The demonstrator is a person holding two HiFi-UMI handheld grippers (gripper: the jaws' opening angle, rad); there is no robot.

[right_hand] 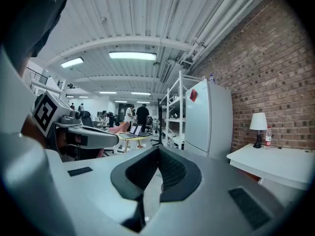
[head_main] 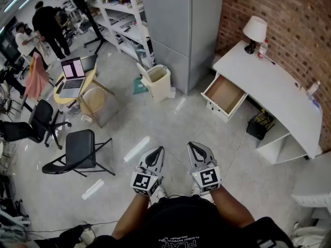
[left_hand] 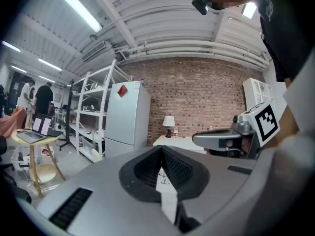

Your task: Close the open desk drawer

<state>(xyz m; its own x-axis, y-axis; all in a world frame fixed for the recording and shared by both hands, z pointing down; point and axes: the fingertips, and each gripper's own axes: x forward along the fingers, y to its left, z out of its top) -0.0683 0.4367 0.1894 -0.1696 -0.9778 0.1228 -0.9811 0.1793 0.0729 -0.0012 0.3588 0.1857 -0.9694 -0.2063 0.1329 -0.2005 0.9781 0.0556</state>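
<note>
A white desk stands against the brick wall at the right. Its wooden-bottomed drawer is pulled out toward the room. My left gripper and right gripper hover side by side in front of my body, well short of the drawer. Both are shut with nothing between their jaws. In the left gripper view the left gripper points at the desk far ahead. In the right gripper view the right gripper points level, with the desk at the right.
A tall grey fridge and a cream waste bin stand left of the desk. A lamp sits on the desk top. A black folding chair, a round table with a laptop and shelving lie to the left. People stand far back.
</note>
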